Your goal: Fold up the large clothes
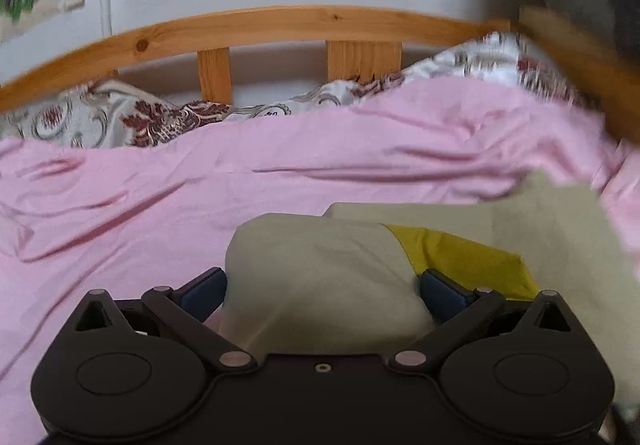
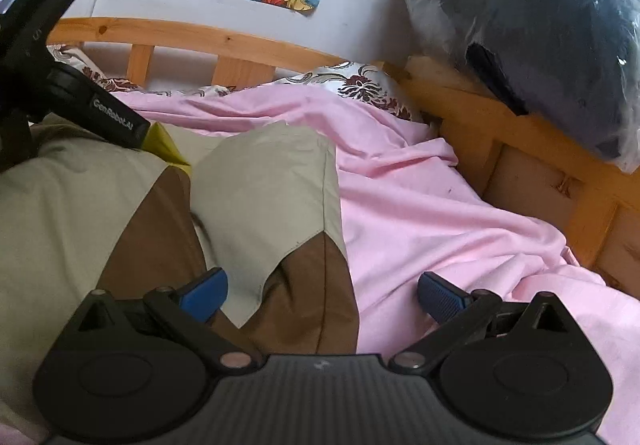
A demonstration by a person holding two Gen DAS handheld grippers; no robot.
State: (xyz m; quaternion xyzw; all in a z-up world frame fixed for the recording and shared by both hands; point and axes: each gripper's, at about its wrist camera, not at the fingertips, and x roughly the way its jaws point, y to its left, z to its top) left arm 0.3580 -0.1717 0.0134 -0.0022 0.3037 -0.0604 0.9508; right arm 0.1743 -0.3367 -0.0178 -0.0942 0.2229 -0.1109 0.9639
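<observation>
garment: your beige, brown and yellow garment (image 2: 260,181) lies on the pink sheet (image 2: 420,213), near the middle of the bed; a beige bulge of it (image 1: 320,285) rises between your left fingers, with a yellow panel (image 1: 460,257) just to its right
left gripper: your left gripper (image 1: 322,291) has its blue pads spread wide on either side of that bulge; whether the pads touch the cloth, you cannot tell
right gripper: your right gripper (image 2: 322,295) is spread too, over the garment's right edge; the left pad (image 2: 204,295) sits over brown cloth, the right one over bare sheet
surroundings: wooden bed frame (image 2: 520,149) behind and to the right; patterned pillow (image 1: 132,121) at the headboard; plastic-wrapped bundle (image 2: 540,25) on the frame's corner
</observation>
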